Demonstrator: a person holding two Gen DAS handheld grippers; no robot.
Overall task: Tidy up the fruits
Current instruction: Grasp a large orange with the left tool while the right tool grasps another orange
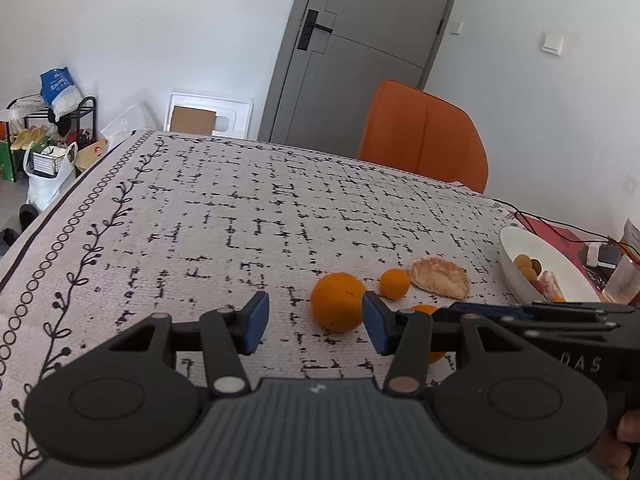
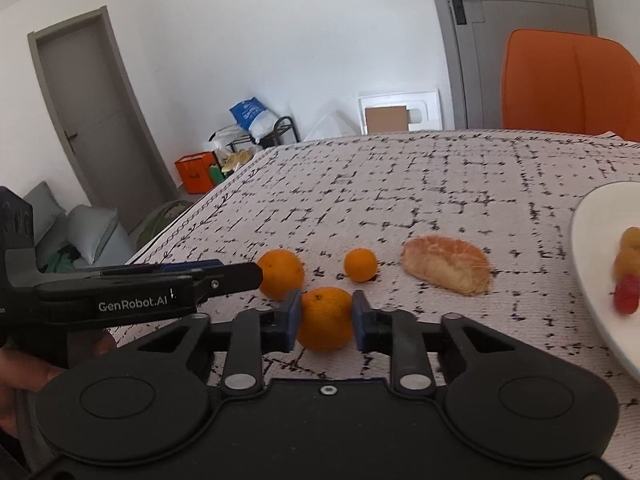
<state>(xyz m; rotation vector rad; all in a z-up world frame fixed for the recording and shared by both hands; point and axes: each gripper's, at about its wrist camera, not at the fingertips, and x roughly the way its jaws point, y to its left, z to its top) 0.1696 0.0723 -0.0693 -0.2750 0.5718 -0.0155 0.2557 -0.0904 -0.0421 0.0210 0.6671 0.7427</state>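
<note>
My right gripper (image 2: 326, 316) is shut on an orange (image 2: 326, 318) low over the tablecloth. A second orange (image 2: 281, 274) lies just beyond it, a small mandarin (image 2: 361, 265) to its right, and a peeled citrus piece (image 2: 448, 265) further right. My left gripper (image 1: 316, 322) is open just above the cloth, with the second orange (image 1: 338, 307) just ahead of its right pad (image 1: 376, 328). The small mandarin (image 1: 394, 283) and peeled piece (image 1: 440, 278) lie beyond. The held orange (image 1: 434, 354) shows partly behind the right finger. A white plate (image 1: 516, 264) holds several small fruits.
The plate (image 2: 592, 264) is at the table's right. An orange chair (image 1: 424, 136) stands at the far edge. A red box with cables (image 1: 560, 236) and a clear cup (image 1: 624, 284) sit behind the plate. The table's left edge (image 1: 52, 212) drops to the cluttered floor.
</note>
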